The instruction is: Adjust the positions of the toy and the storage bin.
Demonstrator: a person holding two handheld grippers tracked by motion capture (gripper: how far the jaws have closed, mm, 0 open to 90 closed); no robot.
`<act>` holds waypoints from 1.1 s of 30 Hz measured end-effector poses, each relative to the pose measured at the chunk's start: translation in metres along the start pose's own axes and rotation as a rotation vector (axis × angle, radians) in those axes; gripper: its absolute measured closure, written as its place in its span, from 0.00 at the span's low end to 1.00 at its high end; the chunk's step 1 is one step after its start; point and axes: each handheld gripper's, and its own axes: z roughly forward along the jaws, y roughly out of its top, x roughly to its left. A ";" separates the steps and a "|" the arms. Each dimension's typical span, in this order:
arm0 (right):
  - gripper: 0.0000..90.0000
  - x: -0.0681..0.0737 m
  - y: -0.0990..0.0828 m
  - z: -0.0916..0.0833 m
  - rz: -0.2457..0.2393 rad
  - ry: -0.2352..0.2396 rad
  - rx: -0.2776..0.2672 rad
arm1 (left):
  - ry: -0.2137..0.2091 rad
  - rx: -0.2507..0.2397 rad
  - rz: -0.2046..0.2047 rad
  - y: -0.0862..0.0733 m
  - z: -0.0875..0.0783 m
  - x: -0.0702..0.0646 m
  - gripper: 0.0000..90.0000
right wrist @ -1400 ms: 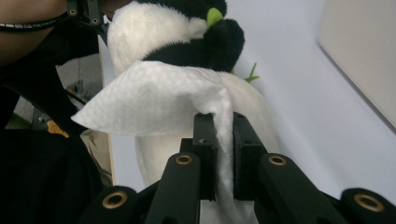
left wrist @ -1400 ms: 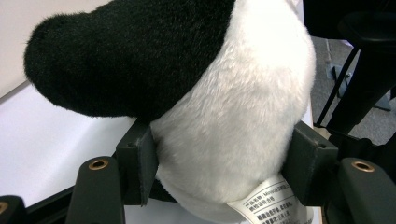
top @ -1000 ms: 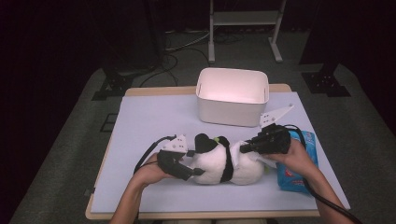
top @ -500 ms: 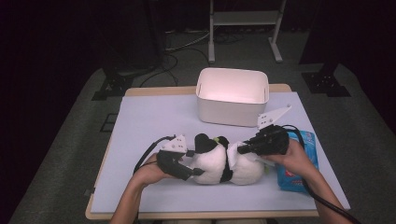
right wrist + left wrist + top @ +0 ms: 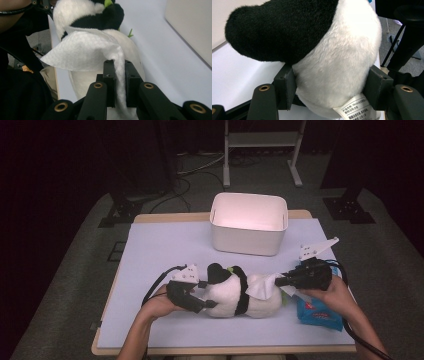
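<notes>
White bin (image 5: pixel 248 224) holds nothing — left hand-held gripper (image 5: pixel 200 296) clamps the plush panda (image 5: pixel 235 292), right hand-held gripper (image 5: pixel 278 281) pinches a tissue (image 5: pixel 261 285).

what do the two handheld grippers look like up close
Both grippers, left gripper and right gripper, are black with squared black pads and brass-coloured rivets on the jaw arms. Each carries a pale grey three-cornered plate on top and trails a black cable. The forearms are bare, no sleeves visible.
</notes>
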 end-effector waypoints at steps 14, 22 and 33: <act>0.91 0.008 0.024 0.018 -0.057 0.018 0.022 | 0.005 0.009 0.013 0.001 0.001 -0.002 0.39; 0.91 0.012 0.037 0.027 -0.082 0.027 0.037 | 0.005 0.008 0.016 0.001 0.000 -0.002 0.39; 0.91 -0.014 0.005 0.000 0.026 -0.029 -0.005 | 0.001 0.011 0.031 -0.001 0.000 -0.002 0.39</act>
